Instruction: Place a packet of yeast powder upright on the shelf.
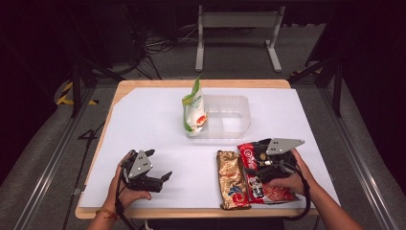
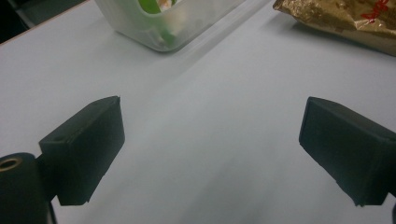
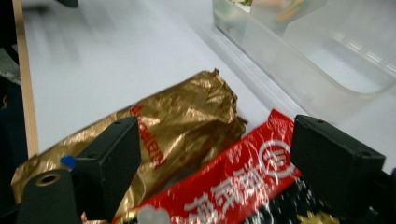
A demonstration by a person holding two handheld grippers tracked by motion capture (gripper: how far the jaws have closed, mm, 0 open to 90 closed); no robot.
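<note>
- The right gripper is hovering over the near right part of the white-covered table, its jaws standing wide apart and gripping nothing; in the right gripper view the pads are straddling open air above two packets.
- The red crinkled foil snack packet with white lettering is lying flat directly beneath and between those jaws, with the gold crinkled foil snack packet touching its side, under the left-hand jaw.
- Both packets are lying with their long axes running from the table's near edge away towards the clear plastic tub, roughly along the line in which the right gripper is pointing, so the jaws would be closing across the red packet's narrow width.
- The tub is sitting just ahead of the right gripper, a green-and-white pouch standing upright at its left end.
- The left gripper is resting well off to the side, jaws wide and empty over bare table; the right hand is plainly the nearer one.
</note>
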